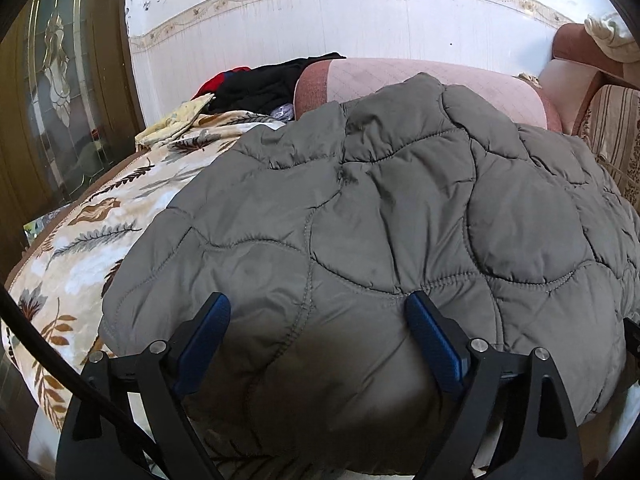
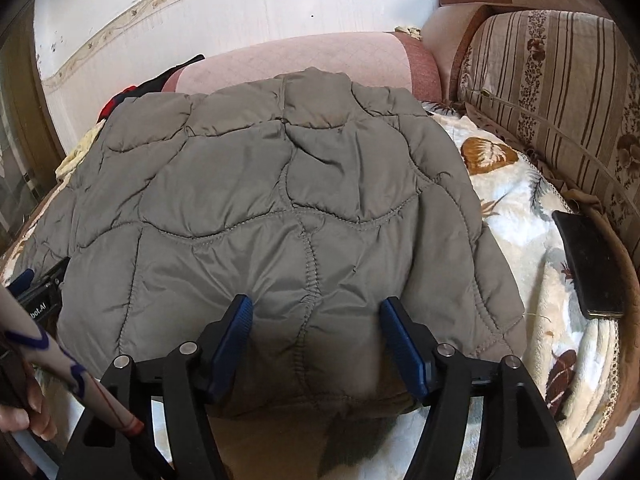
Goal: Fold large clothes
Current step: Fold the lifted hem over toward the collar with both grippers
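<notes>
A grey quilted jacket [image 1: 380,208] [image 2: 280,200] lies folded and spread on a leaf-patterned blanket [image 1: 100,224] [image 2: 516,220]. Its near edge bulges toward both cameras. My left gripper [image 1: 318,306] is open over the near left part of the jacket. Puffy fabric sits between its blue pads [image 1: 208,332], which do not pinch it. My right gripper [image 2: 317,306] is open over the near right part, with the jacket's hem between its blue pads [image 2: 400,344] and no grip. The left gripper's body [image 2: 40,292] shows at the left edge of the right wrist view.
A pink bolster [image 1: 420,80] [image 2: 300,60] lies behind the jacket against the white wall. Dark and red clothes [image 1: 260,84] are piled at the back left. A black phone [image 2: 588,264] lies on the blanket by a striped cushion [image 2: 560,92]. A person's fingers [image 2: 32,412] show at the lower left.
</notes>
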The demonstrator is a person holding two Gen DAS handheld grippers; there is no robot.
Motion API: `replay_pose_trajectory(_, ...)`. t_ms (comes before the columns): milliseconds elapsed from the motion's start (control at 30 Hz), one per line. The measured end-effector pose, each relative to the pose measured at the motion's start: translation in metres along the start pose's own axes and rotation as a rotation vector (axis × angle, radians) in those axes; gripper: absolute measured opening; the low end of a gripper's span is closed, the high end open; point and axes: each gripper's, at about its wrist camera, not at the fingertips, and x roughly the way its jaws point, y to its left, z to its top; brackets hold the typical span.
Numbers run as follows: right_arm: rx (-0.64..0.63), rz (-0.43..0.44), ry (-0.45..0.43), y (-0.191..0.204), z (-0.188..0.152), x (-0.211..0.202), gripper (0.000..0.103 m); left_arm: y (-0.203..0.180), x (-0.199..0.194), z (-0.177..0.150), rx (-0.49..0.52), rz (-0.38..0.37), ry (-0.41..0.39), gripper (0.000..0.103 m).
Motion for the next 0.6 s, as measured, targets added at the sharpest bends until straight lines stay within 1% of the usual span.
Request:
replay_pose_trajectory(133, -0.003, 0.0, -0.001, 0.0007, -0.0013, 0.0019, 0.072, -0.0006, -0.001, -0.0006, 0.006, 0.001, -0.015, 0.09)
replay_pose_trajectory(267, -0.004, 0.0, 0.001, 0.0009, -0.0019, 0.0011, 0.073, -0.001, -0.002, -0.0048, 0.002, 0.007, -0.05, 0.09)
replay_pose_trajectory(500, -0.022, -0.013, -0.019, 0.004, -0.0062, 0.0006, 0.074, 0.0006, -0.0036, -0.0044, -0.008, 0.002, -0.04, 0.09)
replay_pose_trajectory(600, -0.027, -0.015, -0.029, 0.0045, -0.0083, -0.0014, 0.074, 0.0029, -0.0084, -0.0011, -0.009, 0.001, -0.056, 0.09)
